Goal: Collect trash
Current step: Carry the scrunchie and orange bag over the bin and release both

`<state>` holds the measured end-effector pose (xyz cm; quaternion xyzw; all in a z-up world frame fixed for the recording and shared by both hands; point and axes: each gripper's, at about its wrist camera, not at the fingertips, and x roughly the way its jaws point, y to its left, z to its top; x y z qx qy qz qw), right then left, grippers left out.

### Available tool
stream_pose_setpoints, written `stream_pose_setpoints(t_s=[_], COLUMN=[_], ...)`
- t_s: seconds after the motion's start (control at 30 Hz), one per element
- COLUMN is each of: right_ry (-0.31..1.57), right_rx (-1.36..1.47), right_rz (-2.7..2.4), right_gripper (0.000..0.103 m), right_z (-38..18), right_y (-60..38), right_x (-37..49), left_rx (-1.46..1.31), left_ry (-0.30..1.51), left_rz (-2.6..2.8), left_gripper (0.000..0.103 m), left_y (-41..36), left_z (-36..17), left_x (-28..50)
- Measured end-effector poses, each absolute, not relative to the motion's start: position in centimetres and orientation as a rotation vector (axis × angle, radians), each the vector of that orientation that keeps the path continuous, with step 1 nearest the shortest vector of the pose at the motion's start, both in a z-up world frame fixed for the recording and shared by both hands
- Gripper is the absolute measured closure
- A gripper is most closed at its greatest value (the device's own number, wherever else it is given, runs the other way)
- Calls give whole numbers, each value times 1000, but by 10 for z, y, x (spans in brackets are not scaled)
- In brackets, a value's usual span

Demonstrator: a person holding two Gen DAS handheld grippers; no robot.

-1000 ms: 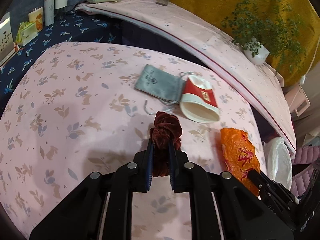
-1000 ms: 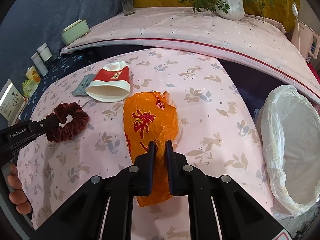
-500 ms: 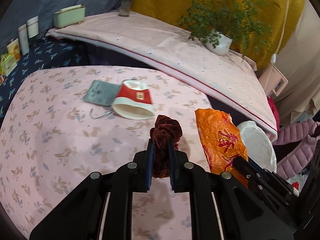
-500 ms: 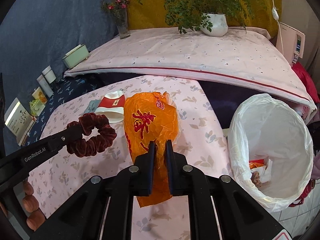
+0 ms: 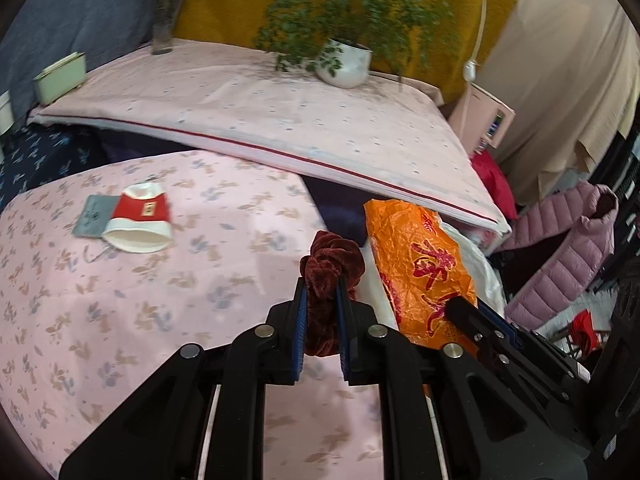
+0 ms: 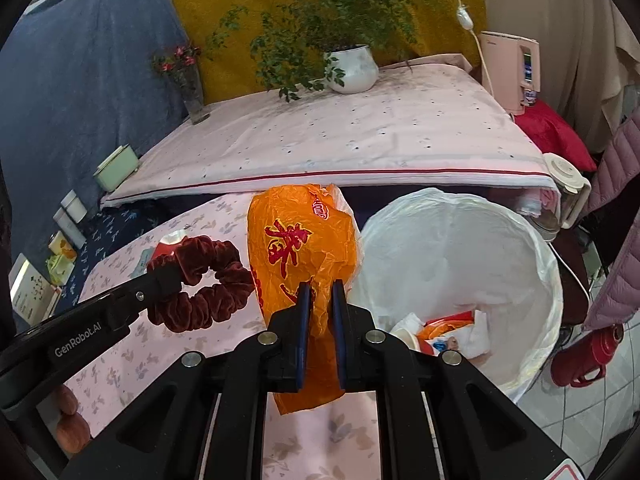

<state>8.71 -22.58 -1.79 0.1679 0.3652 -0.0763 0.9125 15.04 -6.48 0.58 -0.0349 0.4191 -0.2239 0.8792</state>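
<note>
The pink flowered table (image 5: 120, 300) carries the remaining items; beside its right edge stands the bin with a white liner (image 6: 460, 248), already holding a few scraps. Your right gripper (image 6: 319, 300) is clenched on the lower part of the orange plastic bag (image 6: 300, 248), which hangs in the air at the table's right edge, just short of the bin's rim. Your left gripper (image 5: 323, 300) is clamped on the dark red scrunchie (image 5: 332, 256), lifted clear of the cloth near the same edge and close beside the orange bag. A red-and-white paper cup (image 5: 138, 220) lies on its side near the table's far left edge, overlapping a small grey pouch (image 5: 92, 216). Risks, as judged from here: the light, crinkled bag may catch the liner's rim or drift back onto the table if you let go too early; both grippers crowd one opening, so they may collide; the scrunchie may not be trash at all.
</note>
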Motion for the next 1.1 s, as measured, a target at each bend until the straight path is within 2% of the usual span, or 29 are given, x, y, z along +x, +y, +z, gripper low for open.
stream_pose_setpoints(t_s=[0.5, 0.53, 0.57, 0.67, 0.9, 0.97, 1.1], right_ry=[728, 727, 727, 727, 730, 732, 735], right_rx=[466, 470, 473, 479, 481, 477, 470], right_rz=[-315, -321, -326, -334, -335, -332, -328], right_gripper=[92, 92, 92, 92, 92, 92, 91], right_z=[-32, -33, -35, -37, -39, -39, -39], right_y=[-322, -326, -329, -335, -338, -337, -332], right_x=[51, 49, 48, 47, 49, 51, 55], left_rx=[-2, -5, -5, -6, 8, 9, 2], left_ry=[922, 925, 924, 911, 905, 905, 900], left_rz=[-666, -669, -668, -659, -630, -611, -588], left_gripper=[87, 83, 74, 62, 58, 50, 48], left_y=[-173, -176, -179, -183, -178, -174, -164], left_z=[-2, -4, -4, -4, -4, -5, -7], left_x=[138, 138, 138, 136, 139, 140, 143])
